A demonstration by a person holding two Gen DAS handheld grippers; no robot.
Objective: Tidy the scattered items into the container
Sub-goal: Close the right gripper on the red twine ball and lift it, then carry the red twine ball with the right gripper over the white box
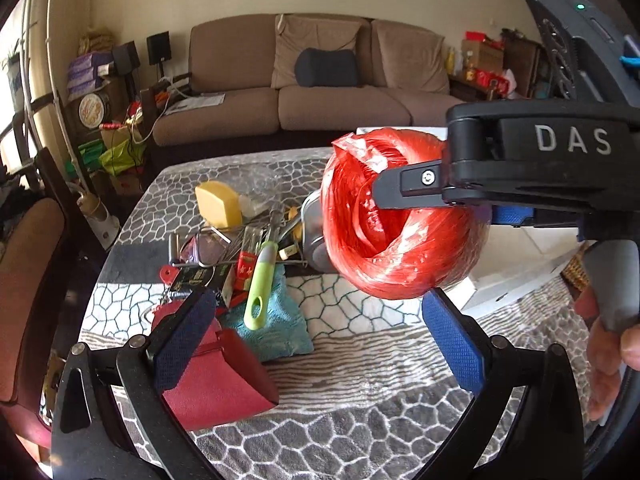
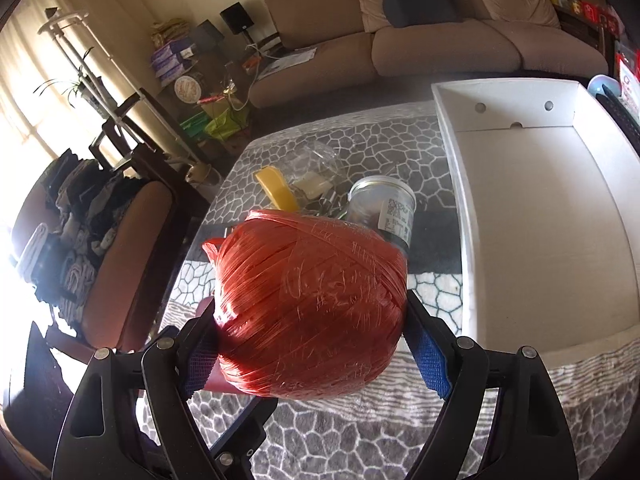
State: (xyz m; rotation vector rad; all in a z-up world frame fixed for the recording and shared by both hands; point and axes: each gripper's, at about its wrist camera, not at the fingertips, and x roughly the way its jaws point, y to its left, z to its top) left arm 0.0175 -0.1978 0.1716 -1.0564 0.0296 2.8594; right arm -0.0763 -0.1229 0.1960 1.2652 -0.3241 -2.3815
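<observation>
My right gripper [image 2: 310, 320] is shut on a red ball of plastic twine [image 2: 308, 304] and holds it above the table. The left wrist view shows the same twine ball [image 1: 400, 220] in the air, gripped from the right. The white cardboard box [image 2: 508, 108] stands open at the right with nothing visible inside. My left gripper [image 1: 318, 304] is open over the table with nothing between its pads. A red pouch [image 1: 216, 376] lies on the table behind its left finger.
A pile lies mid-table: a yellow block [image 1: 220, 204], a green-handled whisk [image 1: 260, 280], a teal cloth [image 1: 284, 328], small boxes and a wire rack. A glass jar [image 2: 380, 208] stands behind the ball. A chair [image 2: 120, 264] is left; a person's hand [image 1: 608, 360] is right.
</observation>
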